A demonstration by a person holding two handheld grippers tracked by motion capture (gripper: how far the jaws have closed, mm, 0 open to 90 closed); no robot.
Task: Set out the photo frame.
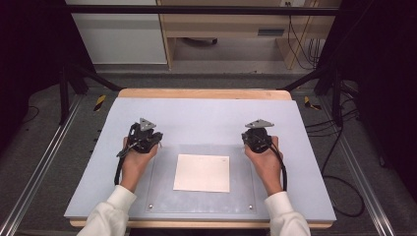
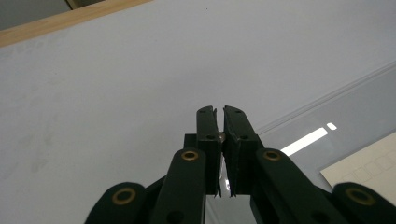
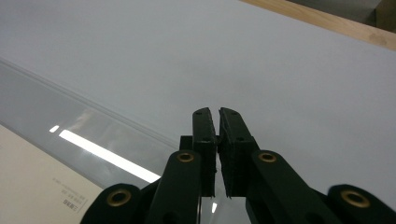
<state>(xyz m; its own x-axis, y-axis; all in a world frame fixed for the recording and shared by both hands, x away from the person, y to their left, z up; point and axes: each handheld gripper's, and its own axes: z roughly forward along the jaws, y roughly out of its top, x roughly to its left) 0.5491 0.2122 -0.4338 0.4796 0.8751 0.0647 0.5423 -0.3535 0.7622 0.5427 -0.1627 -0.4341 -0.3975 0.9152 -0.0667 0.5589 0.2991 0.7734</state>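
I'm working in a lab. A black metal frame (image 1: 74,83) surrounds my table (image 1: 206,93). Cables (image 1: 344,162) trail over grey carpet (image 1: 49,162) at right.

Paper (image 1: 201,172) on clear sheet (image 1: 162,196) — grippers flank it: left gripper (image 1: 145,134), right gripper (image 1: 256,134).

Both forearms reach in from the near edge, white sleeves showing. Left claw (image 1: 147,133) sits closed and empty toward the left edge; right claw (image 1: 255,135), jaws together, mirrors it toward the right edge.
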